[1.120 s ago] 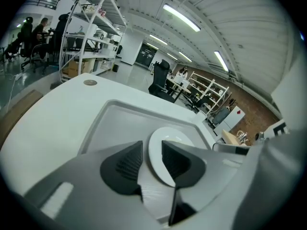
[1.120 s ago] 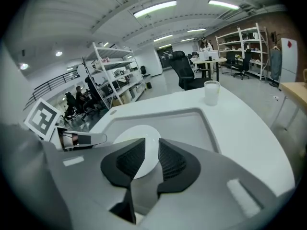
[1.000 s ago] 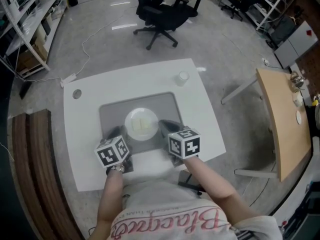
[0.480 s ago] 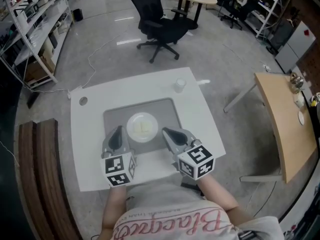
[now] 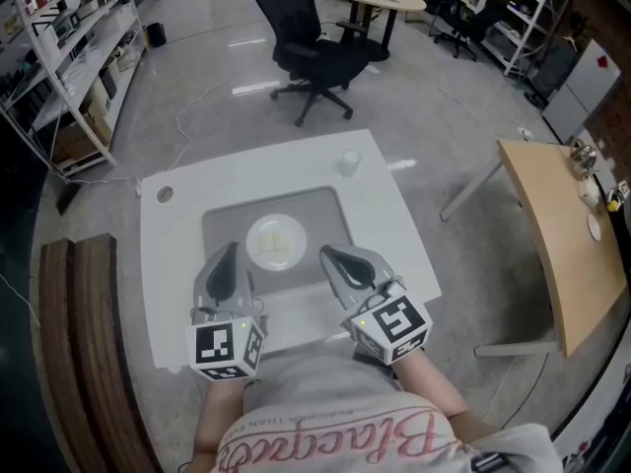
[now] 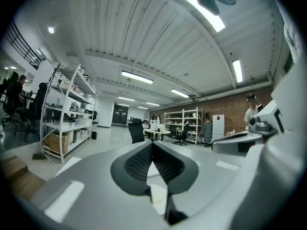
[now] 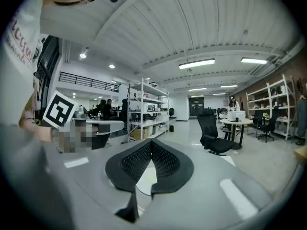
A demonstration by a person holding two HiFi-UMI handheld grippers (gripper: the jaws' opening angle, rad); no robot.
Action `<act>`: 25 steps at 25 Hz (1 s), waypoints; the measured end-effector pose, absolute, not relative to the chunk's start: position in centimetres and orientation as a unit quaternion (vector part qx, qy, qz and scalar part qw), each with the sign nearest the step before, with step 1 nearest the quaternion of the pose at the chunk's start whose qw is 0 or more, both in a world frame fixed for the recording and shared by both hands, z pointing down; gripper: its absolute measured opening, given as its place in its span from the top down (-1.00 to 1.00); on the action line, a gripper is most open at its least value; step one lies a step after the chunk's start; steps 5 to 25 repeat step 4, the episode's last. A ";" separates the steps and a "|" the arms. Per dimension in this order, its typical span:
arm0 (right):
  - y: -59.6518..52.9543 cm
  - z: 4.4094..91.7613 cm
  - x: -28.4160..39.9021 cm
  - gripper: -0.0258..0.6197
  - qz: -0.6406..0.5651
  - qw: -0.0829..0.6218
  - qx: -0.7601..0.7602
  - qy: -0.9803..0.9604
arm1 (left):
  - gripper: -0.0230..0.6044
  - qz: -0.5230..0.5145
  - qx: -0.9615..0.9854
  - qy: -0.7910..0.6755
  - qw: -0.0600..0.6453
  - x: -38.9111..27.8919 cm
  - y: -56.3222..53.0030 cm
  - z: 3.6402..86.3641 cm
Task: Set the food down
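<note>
A white plate (image 5: 275, 241) with pale food (image 5: 277, 243) on it sits on a grey mat (image 5: 315, 208) on the white table (image 5: 391, 215). My left gripper (image 5: 229, 254) hangs just left of the plate and nearer to me, jaws shut with nothing between them. To the plate's right my right gripper (image 5: 329, 256) is likewise shut and empty. In the left gripper view the pads (image 6: 139, 162) meet at their tips. The right gripper view shows the pads (image 7: 165, 161) pressed together, with a bit of the plate (image 7: 146, 180) behind them.
A small white cup (image 5: 349, 161) stands near the table's far right edge. A round grommet (image 5: 164, 194) sits at the far left corner. Beyond the table are a black office chair (image 5: 314, 42), shelving (image 5: 59, 47) at left and a wooden desk (image 5: 562, 225) at right.
Both grippers drew back from the plate toward me and lifted. Their jaws went from apart to shut. The plate stays on the mat.
</note>
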State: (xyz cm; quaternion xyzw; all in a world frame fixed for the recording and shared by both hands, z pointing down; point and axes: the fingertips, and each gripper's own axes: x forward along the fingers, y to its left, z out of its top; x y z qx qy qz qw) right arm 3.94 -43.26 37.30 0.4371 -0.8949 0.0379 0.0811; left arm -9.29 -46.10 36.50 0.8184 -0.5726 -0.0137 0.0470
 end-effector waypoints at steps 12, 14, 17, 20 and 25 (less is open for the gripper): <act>-42.3 36.4 3.0 0.92 0.027 0.079 0.423 -0.902 | 0.93 -0.031 0.824 -0.565 0.032 -9.5 -45.0 35.3; -42.3 36.4 3.0 0.92 0.027 0.079 0.423 -0.902 | 0.93 -0.031 0.824 -0.565 0.032 -9.5 -45.0 35.3; -42.3 36.4 3.0 0.92 0.027 0.079 0.423 -0.902 | 0.93 -0.031 0.824 -0.565 0.032 -9.5 -45.0 35.3; -42.3 36.4 3.0 0.92 0.027 0.079 0.423 -0.902 | 0.93 -0.031 0.824 -0.565 0.032 -9.5 -45.0 35.3; -42.3 36.4 3.0 0.92 0.027 0.079 0.423 -0.902 | 0.93 -0.031 0.824 -0.565 0.032 -9.5 -45.0 35.3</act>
